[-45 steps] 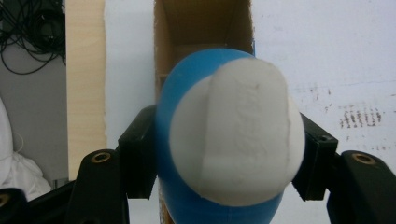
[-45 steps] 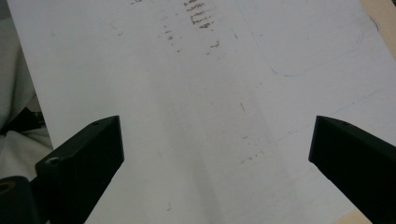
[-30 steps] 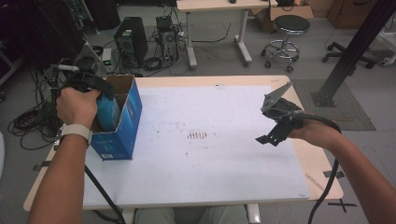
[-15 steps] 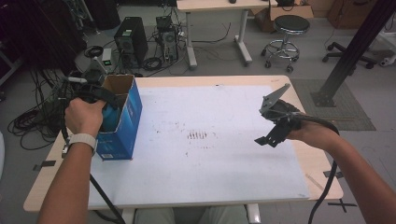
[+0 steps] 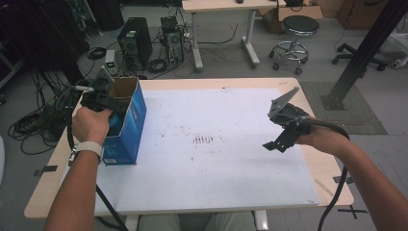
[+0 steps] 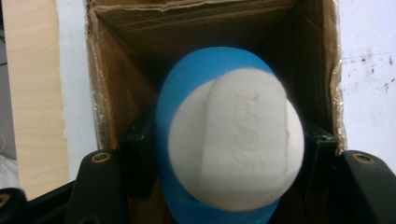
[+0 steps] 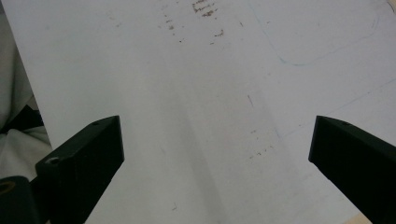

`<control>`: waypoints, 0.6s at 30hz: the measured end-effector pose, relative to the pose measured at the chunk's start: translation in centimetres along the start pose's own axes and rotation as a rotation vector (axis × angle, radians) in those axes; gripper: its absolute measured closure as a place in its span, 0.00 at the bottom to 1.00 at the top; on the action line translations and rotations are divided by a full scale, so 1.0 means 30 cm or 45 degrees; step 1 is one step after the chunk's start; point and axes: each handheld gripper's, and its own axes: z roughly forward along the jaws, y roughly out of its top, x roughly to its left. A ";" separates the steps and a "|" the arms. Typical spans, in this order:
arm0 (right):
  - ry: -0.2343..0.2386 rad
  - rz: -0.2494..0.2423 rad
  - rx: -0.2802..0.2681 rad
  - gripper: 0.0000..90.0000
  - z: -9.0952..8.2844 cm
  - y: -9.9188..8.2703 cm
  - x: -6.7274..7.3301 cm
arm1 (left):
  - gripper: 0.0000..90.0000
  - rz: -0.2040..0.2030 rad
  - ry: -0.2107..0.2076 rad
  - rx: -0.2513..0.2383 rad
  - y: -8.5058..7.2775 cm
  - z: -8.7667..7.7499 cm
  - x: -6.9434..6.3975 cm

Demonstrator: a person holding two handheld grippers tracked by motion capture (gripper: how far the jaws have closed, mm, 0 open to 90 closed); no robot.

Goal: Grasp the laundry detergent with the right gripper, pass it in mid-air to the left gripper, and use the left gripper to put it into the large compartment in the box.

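The left tool [image 5: 113, 103] grips a blue-and-white ball [image 6: 229, 140], its jaws pressed on the ball's two sides, and holds it just inside the open top of the box [image 5: 126, 126]. In the left gripper view the ball sits between the cardboard walls, with the dark inside of the box behind it. The box stands upright at the left edge of the table [image 5: 231, 192], on the white sheet.

The right tool [image 5: 283, 139] hangs above the sheet well apart from the box, jaws spread wide with nothing between them.

The ball looks light and somewhat soft, perhaps foam or rubber, with a matt white face and a smooth blue shell. That roundness is the likely trouble: a grip off the widest part could let it squirt out forward or back. The present hold, across the middle, seems the sound one. It should take a short drop without harm, so letting go low inside the box would probably do.

The box itself is thin cardboard and likely light. A knock from the tool against a wall could shift or tip it, so the way out should be straight up.
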 end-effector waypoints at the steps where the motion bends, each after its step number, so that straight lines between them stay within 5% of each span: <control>1: 0.000 0.000 -0.001 0.03 0.001 0.000 0.000 | 0.42 0.006 0.001 0.010 0.000 0.002 0.000; 18: 0.005 0.005 0.004 0.03 0.009 0.002 0.005 | 0.42 0.004 -0.029 0.003 0.002 0.011 0.014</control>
